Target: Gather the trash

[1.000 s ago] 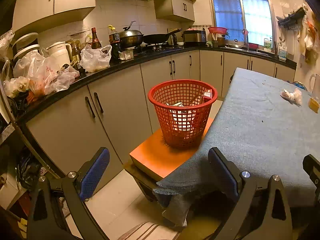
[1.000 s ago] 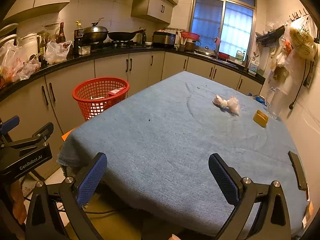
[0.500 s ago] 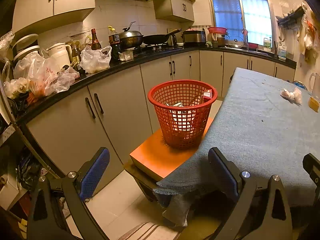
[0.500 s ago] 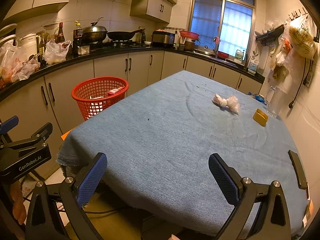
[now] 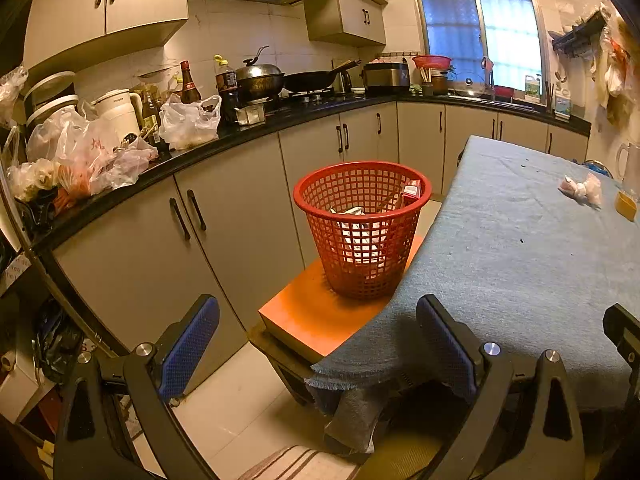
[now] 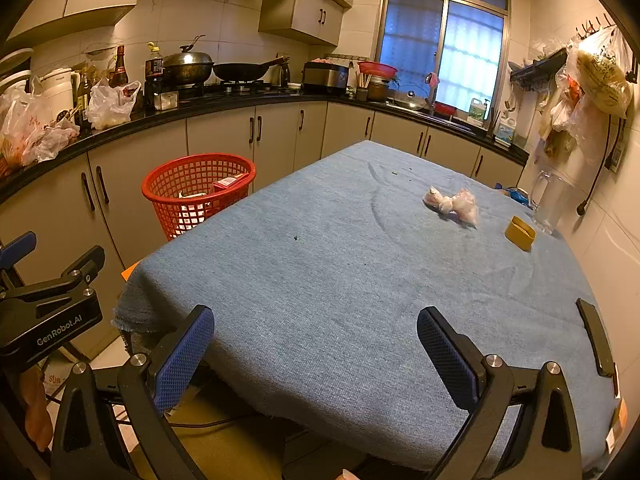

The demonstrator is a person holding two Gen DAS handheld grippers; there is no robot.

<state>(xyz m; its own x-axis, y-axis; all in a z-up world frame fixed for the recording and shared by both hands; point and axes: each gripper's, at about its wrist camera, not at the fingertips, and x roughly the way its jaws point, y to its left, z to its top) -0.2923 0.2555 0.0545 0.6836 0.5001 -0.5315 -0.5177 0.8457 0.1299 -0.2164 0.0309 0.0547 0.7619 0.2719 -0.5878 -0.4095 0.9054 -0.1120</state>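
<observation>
Little has changed since a second ago: my left gripper (image 5: 316,344) and right gripper (image 6: 314,350) stay spread wide and empty, while the crumpled wrapper (image 6: 452,205) lies far across the blue-clothed table (image 6: 340,280), red basket (image 5: 362,232) beside it

Beige cabinets (image 5: 224,240) under black counter (image 6: 224,106); window (image 6: 444,44) at back; pale tiled floor (image 5: 224,404); warm light.

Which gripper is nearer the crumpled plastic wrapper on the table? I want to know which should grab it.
Right. The right gripper hangs over the table's near edge, facing the crumpled plastic wrapper. The left gripper sits off the table's corner, by the red basket.
</observation>
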